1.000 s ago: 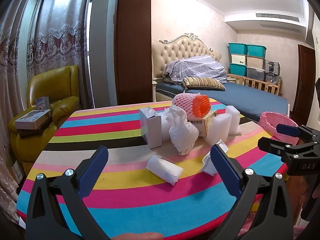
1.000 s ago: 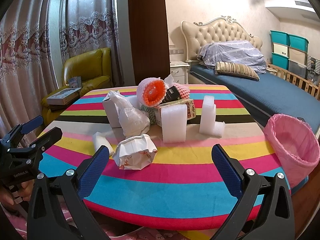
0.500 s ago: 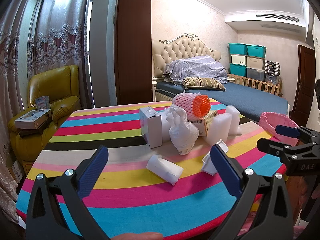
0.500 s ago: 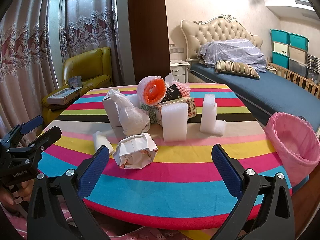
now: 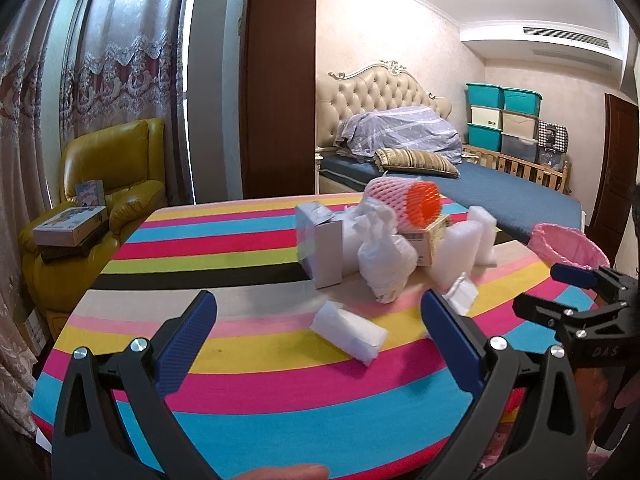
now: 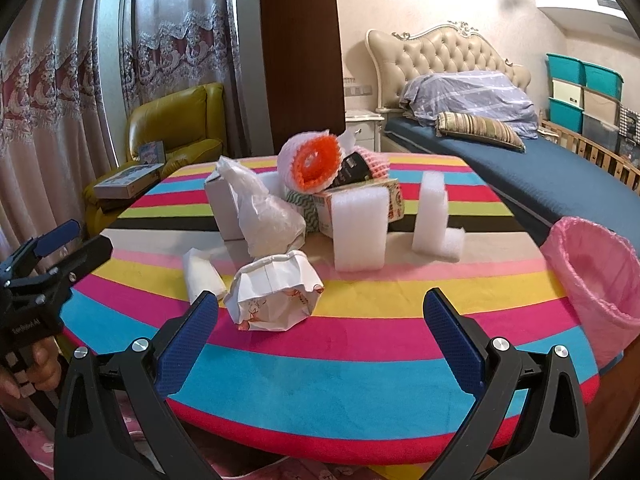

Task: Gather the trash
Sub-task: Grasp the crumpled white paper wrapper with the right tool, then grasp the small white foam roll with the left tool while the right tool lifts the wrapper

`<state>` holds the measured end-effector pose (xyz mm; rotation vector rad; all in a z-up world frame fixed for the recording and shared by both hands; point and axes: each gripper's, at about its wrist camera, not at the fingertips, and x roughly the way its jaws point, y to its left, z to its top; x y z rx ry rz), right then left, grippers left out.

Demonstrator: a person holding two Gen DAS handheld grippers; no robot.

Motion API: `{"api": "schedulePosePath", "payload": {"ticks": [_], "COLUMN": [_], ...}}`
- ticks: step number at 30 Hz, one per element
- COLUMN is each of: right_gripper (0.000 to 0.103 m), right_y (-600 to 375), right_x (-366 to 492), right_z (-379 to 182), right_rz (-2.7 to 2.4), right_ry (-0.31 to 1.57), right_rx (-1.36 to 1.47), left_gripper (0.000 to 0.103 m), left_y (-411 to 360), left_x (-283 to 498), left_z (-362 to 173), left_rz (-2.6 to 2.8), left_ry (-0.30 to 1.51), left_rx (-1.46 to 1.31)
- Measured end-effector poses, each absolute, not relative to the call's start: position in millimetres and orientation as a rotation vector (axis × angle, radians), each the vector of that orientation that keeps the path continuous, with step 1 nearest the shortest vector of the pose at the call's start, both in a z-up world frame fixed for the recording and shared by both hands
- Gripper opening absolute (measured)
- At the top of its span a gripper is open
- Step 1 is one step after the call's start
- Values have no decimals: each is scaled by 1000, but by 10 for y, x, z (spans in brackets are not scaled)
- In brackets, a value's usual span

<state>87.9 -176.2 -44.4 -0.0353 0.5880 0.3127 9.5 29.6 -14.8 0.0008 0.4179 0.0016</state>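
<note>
- Now, your right claw (image 6: 320, 336) gapes empty; the crumpled white paper bag (image 6: 274, 294) just ahead looks light, soft: pinch its folded rim.
- Left claw (image 5: 316, 332) likewise spread.

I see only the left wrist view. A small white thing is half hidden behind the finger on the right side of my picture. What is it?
Observer: It is a crumpled white paper bag with red print. It lies on the striped tablecloth, just before the open right hand-held gripper.
Operator: Is something behind the orange foam net?
Observer: Yes, a black packet is wedged between the orange foam net and a pink foam net.
Operator: I see only the rim of the bin.
Observer: The pink-lined bin stands beside the table, not on it. The liner covers all of its visible side.
</note>
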Motion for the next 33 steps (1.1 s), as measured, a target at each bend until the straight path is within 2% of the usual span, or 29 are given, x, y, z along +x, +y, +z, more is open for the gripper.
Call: {"api": "schedulePosePath", "payload": {"ticks": [13, 20, 25, 28, 30, 32, 33], "right_gripper": [96, 96, 79, 63, 41, 32, 31], "right_y": [-1314, -1192, -1375, -1541, -1638, -1737, -1801], "right_x": [1392, 1554, 1515, 1467, 1425, 1420, 1431], "right_z": [-826, -917, -895, -826, -806, -807, -816], "right_rz": [379, 375, 375, 351, 332, 321, 320], "right_ry": [718, 746, 742, 723, 706, 703, 710], "right_rx": [-81, -54, -30, -35, -46, -43, -30], "left_gripper": [98, 98, 98, 98, 98, 98, 98], "left_y": [902, 970, 874, 714, 613, 502, 458], "left_x": [299, 440, 555, 656, 755, 830, 869], "left_z": [-434, -575, -654, -677, -703, -733, -744], "left_rz": [117, 141, 76, 7, -34, -43, -47], "left_ry": [500, 570, 623, 651, 671, 685, 690], "left_rx": [-111, -67, -69, -59, -77, -73, -69]}}
